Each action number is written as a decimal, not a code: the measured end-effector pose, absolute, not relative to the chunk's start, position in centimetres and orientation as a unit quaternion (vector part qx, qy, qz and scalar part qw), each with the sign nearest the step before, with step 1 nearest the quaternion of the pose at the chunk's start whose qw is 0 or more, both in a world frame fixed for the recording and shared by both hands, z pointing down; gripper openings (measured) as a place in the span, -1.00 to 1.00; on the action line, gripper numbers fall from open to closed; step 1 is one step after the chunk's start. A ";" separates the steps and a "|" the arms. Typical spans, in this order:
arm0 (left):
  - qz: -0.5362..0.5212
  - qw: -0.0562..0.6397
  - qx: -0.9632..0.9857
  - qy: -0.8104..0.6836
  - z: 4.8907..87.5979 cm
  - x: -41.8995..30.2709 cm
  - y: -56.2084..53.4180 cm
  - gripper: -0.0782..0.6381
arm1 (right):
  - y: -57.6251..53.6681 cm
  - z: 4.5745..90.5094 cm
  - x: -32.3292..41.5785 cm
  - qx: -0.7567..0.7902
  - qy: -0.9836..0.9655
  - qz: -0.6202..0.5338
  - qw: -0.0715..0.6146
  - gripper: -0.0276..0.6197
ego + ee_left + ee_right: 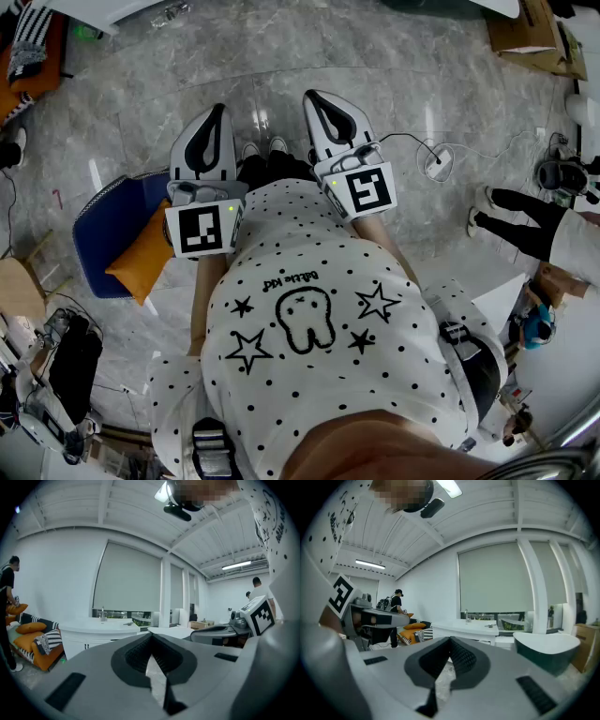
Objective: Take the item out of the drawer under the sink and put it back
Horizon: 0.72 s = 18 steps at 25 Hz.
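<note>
Marble floor (375,56) lies below the left gripper (220,111) and right gripper (310,96), both closed and empty, and the far counter (93,629) is too small to show drawers.

A blue chair (98,230) holding an orange cushion (141,255) stands at the left on the grey marble floor (394,56). A cardboard box (530,28) lies far right. A person's black-trousered legs (520,220) stretch in from the right.

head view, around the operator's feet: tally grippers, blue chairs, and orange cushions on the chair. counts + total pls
grippers: 2 (left gripper, right gripper)
blue chair: 1
orange cushion on that chair: 1
total: 4
</note>
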<state>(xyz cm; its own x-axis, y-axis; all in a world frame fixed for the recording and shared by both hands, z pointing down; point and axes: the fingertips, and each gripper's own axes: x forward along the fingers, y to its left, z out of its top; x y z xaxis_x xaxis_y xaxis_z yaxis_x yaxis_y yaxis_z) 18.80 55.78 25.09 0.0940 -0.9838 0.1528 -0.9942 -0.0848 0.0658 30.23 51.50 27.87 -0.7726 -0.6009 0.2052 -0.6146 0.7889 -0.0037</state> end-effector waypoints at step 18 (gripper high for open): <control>0.021 0.074 0.736 -0.672 24.4 18.8 55.5 -0.77 | 51.6 27.4 30.0 0.319 -0.943 0.028 0.093 -0.88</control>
